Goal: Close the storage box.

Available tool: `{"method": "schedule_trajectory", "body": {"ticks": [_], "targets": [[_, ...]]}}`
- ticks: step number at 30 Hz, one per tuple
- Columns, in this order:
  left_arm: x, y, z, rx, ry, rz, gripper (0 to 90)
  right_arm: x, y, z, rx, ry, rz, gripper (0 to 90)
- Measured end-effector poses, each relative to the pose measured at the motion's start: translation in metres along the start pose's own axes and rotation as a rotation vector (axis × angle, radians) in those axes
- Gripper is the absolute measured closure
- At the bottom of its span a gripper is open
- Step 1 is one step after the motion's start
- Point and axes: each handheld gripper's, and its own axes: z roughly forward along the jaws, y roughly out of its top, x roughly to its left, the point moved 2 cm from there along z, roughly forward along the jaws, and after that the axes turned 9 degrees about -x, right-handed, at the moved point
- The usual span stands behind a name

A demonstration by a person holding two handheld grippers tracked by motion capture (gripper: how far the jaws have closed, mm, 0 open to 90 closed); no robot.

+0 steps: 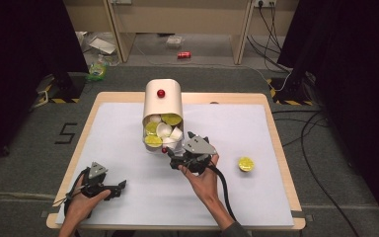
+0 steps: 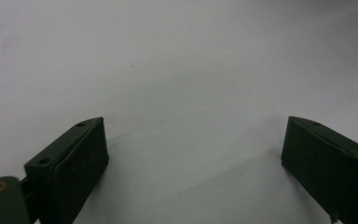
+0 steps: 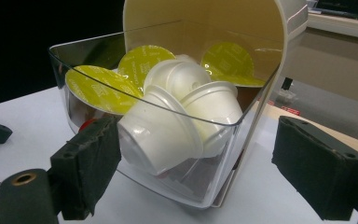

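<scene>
- A wooden-edged bench point(image 1: 276, 148) topped with a white sheet stands on grey carpet, dark curtains at both sides and pale furniture behind; a red can point(image 1: 184, 55) lies on the floor far beyond the bench
- The landmark is the capsule dispenser point(image 1: 163, 101), a cream arched body with a red knob, set near the far middle of the bench; its clear drawer point(image 3: 205, 186) is pulled out toward the person
- Inside the drawer lie white capsules point(image 3: 168, 126) and yellow-green foil lids point(image 3: 100, 88), heaped together
- The right tongs point(image 1: 177, 150) sit just in front of the dispenser, at the drawer's near right corner; in the right gripper view its jaws are spread wide either side of the drawer's front, the left jaw close against the clear wall, nothing gripped
- One loose yellow-green capsule point(image 1: 246, 164) lies on the white sheet well to the right of the dispenser, apart from the right hand point(image 1: 202, 180)
- The left tongs point(image 1: 121, 186) rest low on the bench, well to the near left of the dispenser, held in the left hand point(image 1: 81, 202); its jaws stand released and wide over bare white sheet, holding nothing
</scene>
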Motion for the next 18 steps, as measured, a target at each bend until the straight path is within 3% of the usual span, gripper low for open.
{"method": "schedule_trajectory", "body": {"ticks": [18], "targets": [[0.0000,0.0000,0.0000,0.000,0.000,0.000,6.2,-0.0053,0.0016,0.0107,-0.004,-0.016,0.012,15.5]]}}
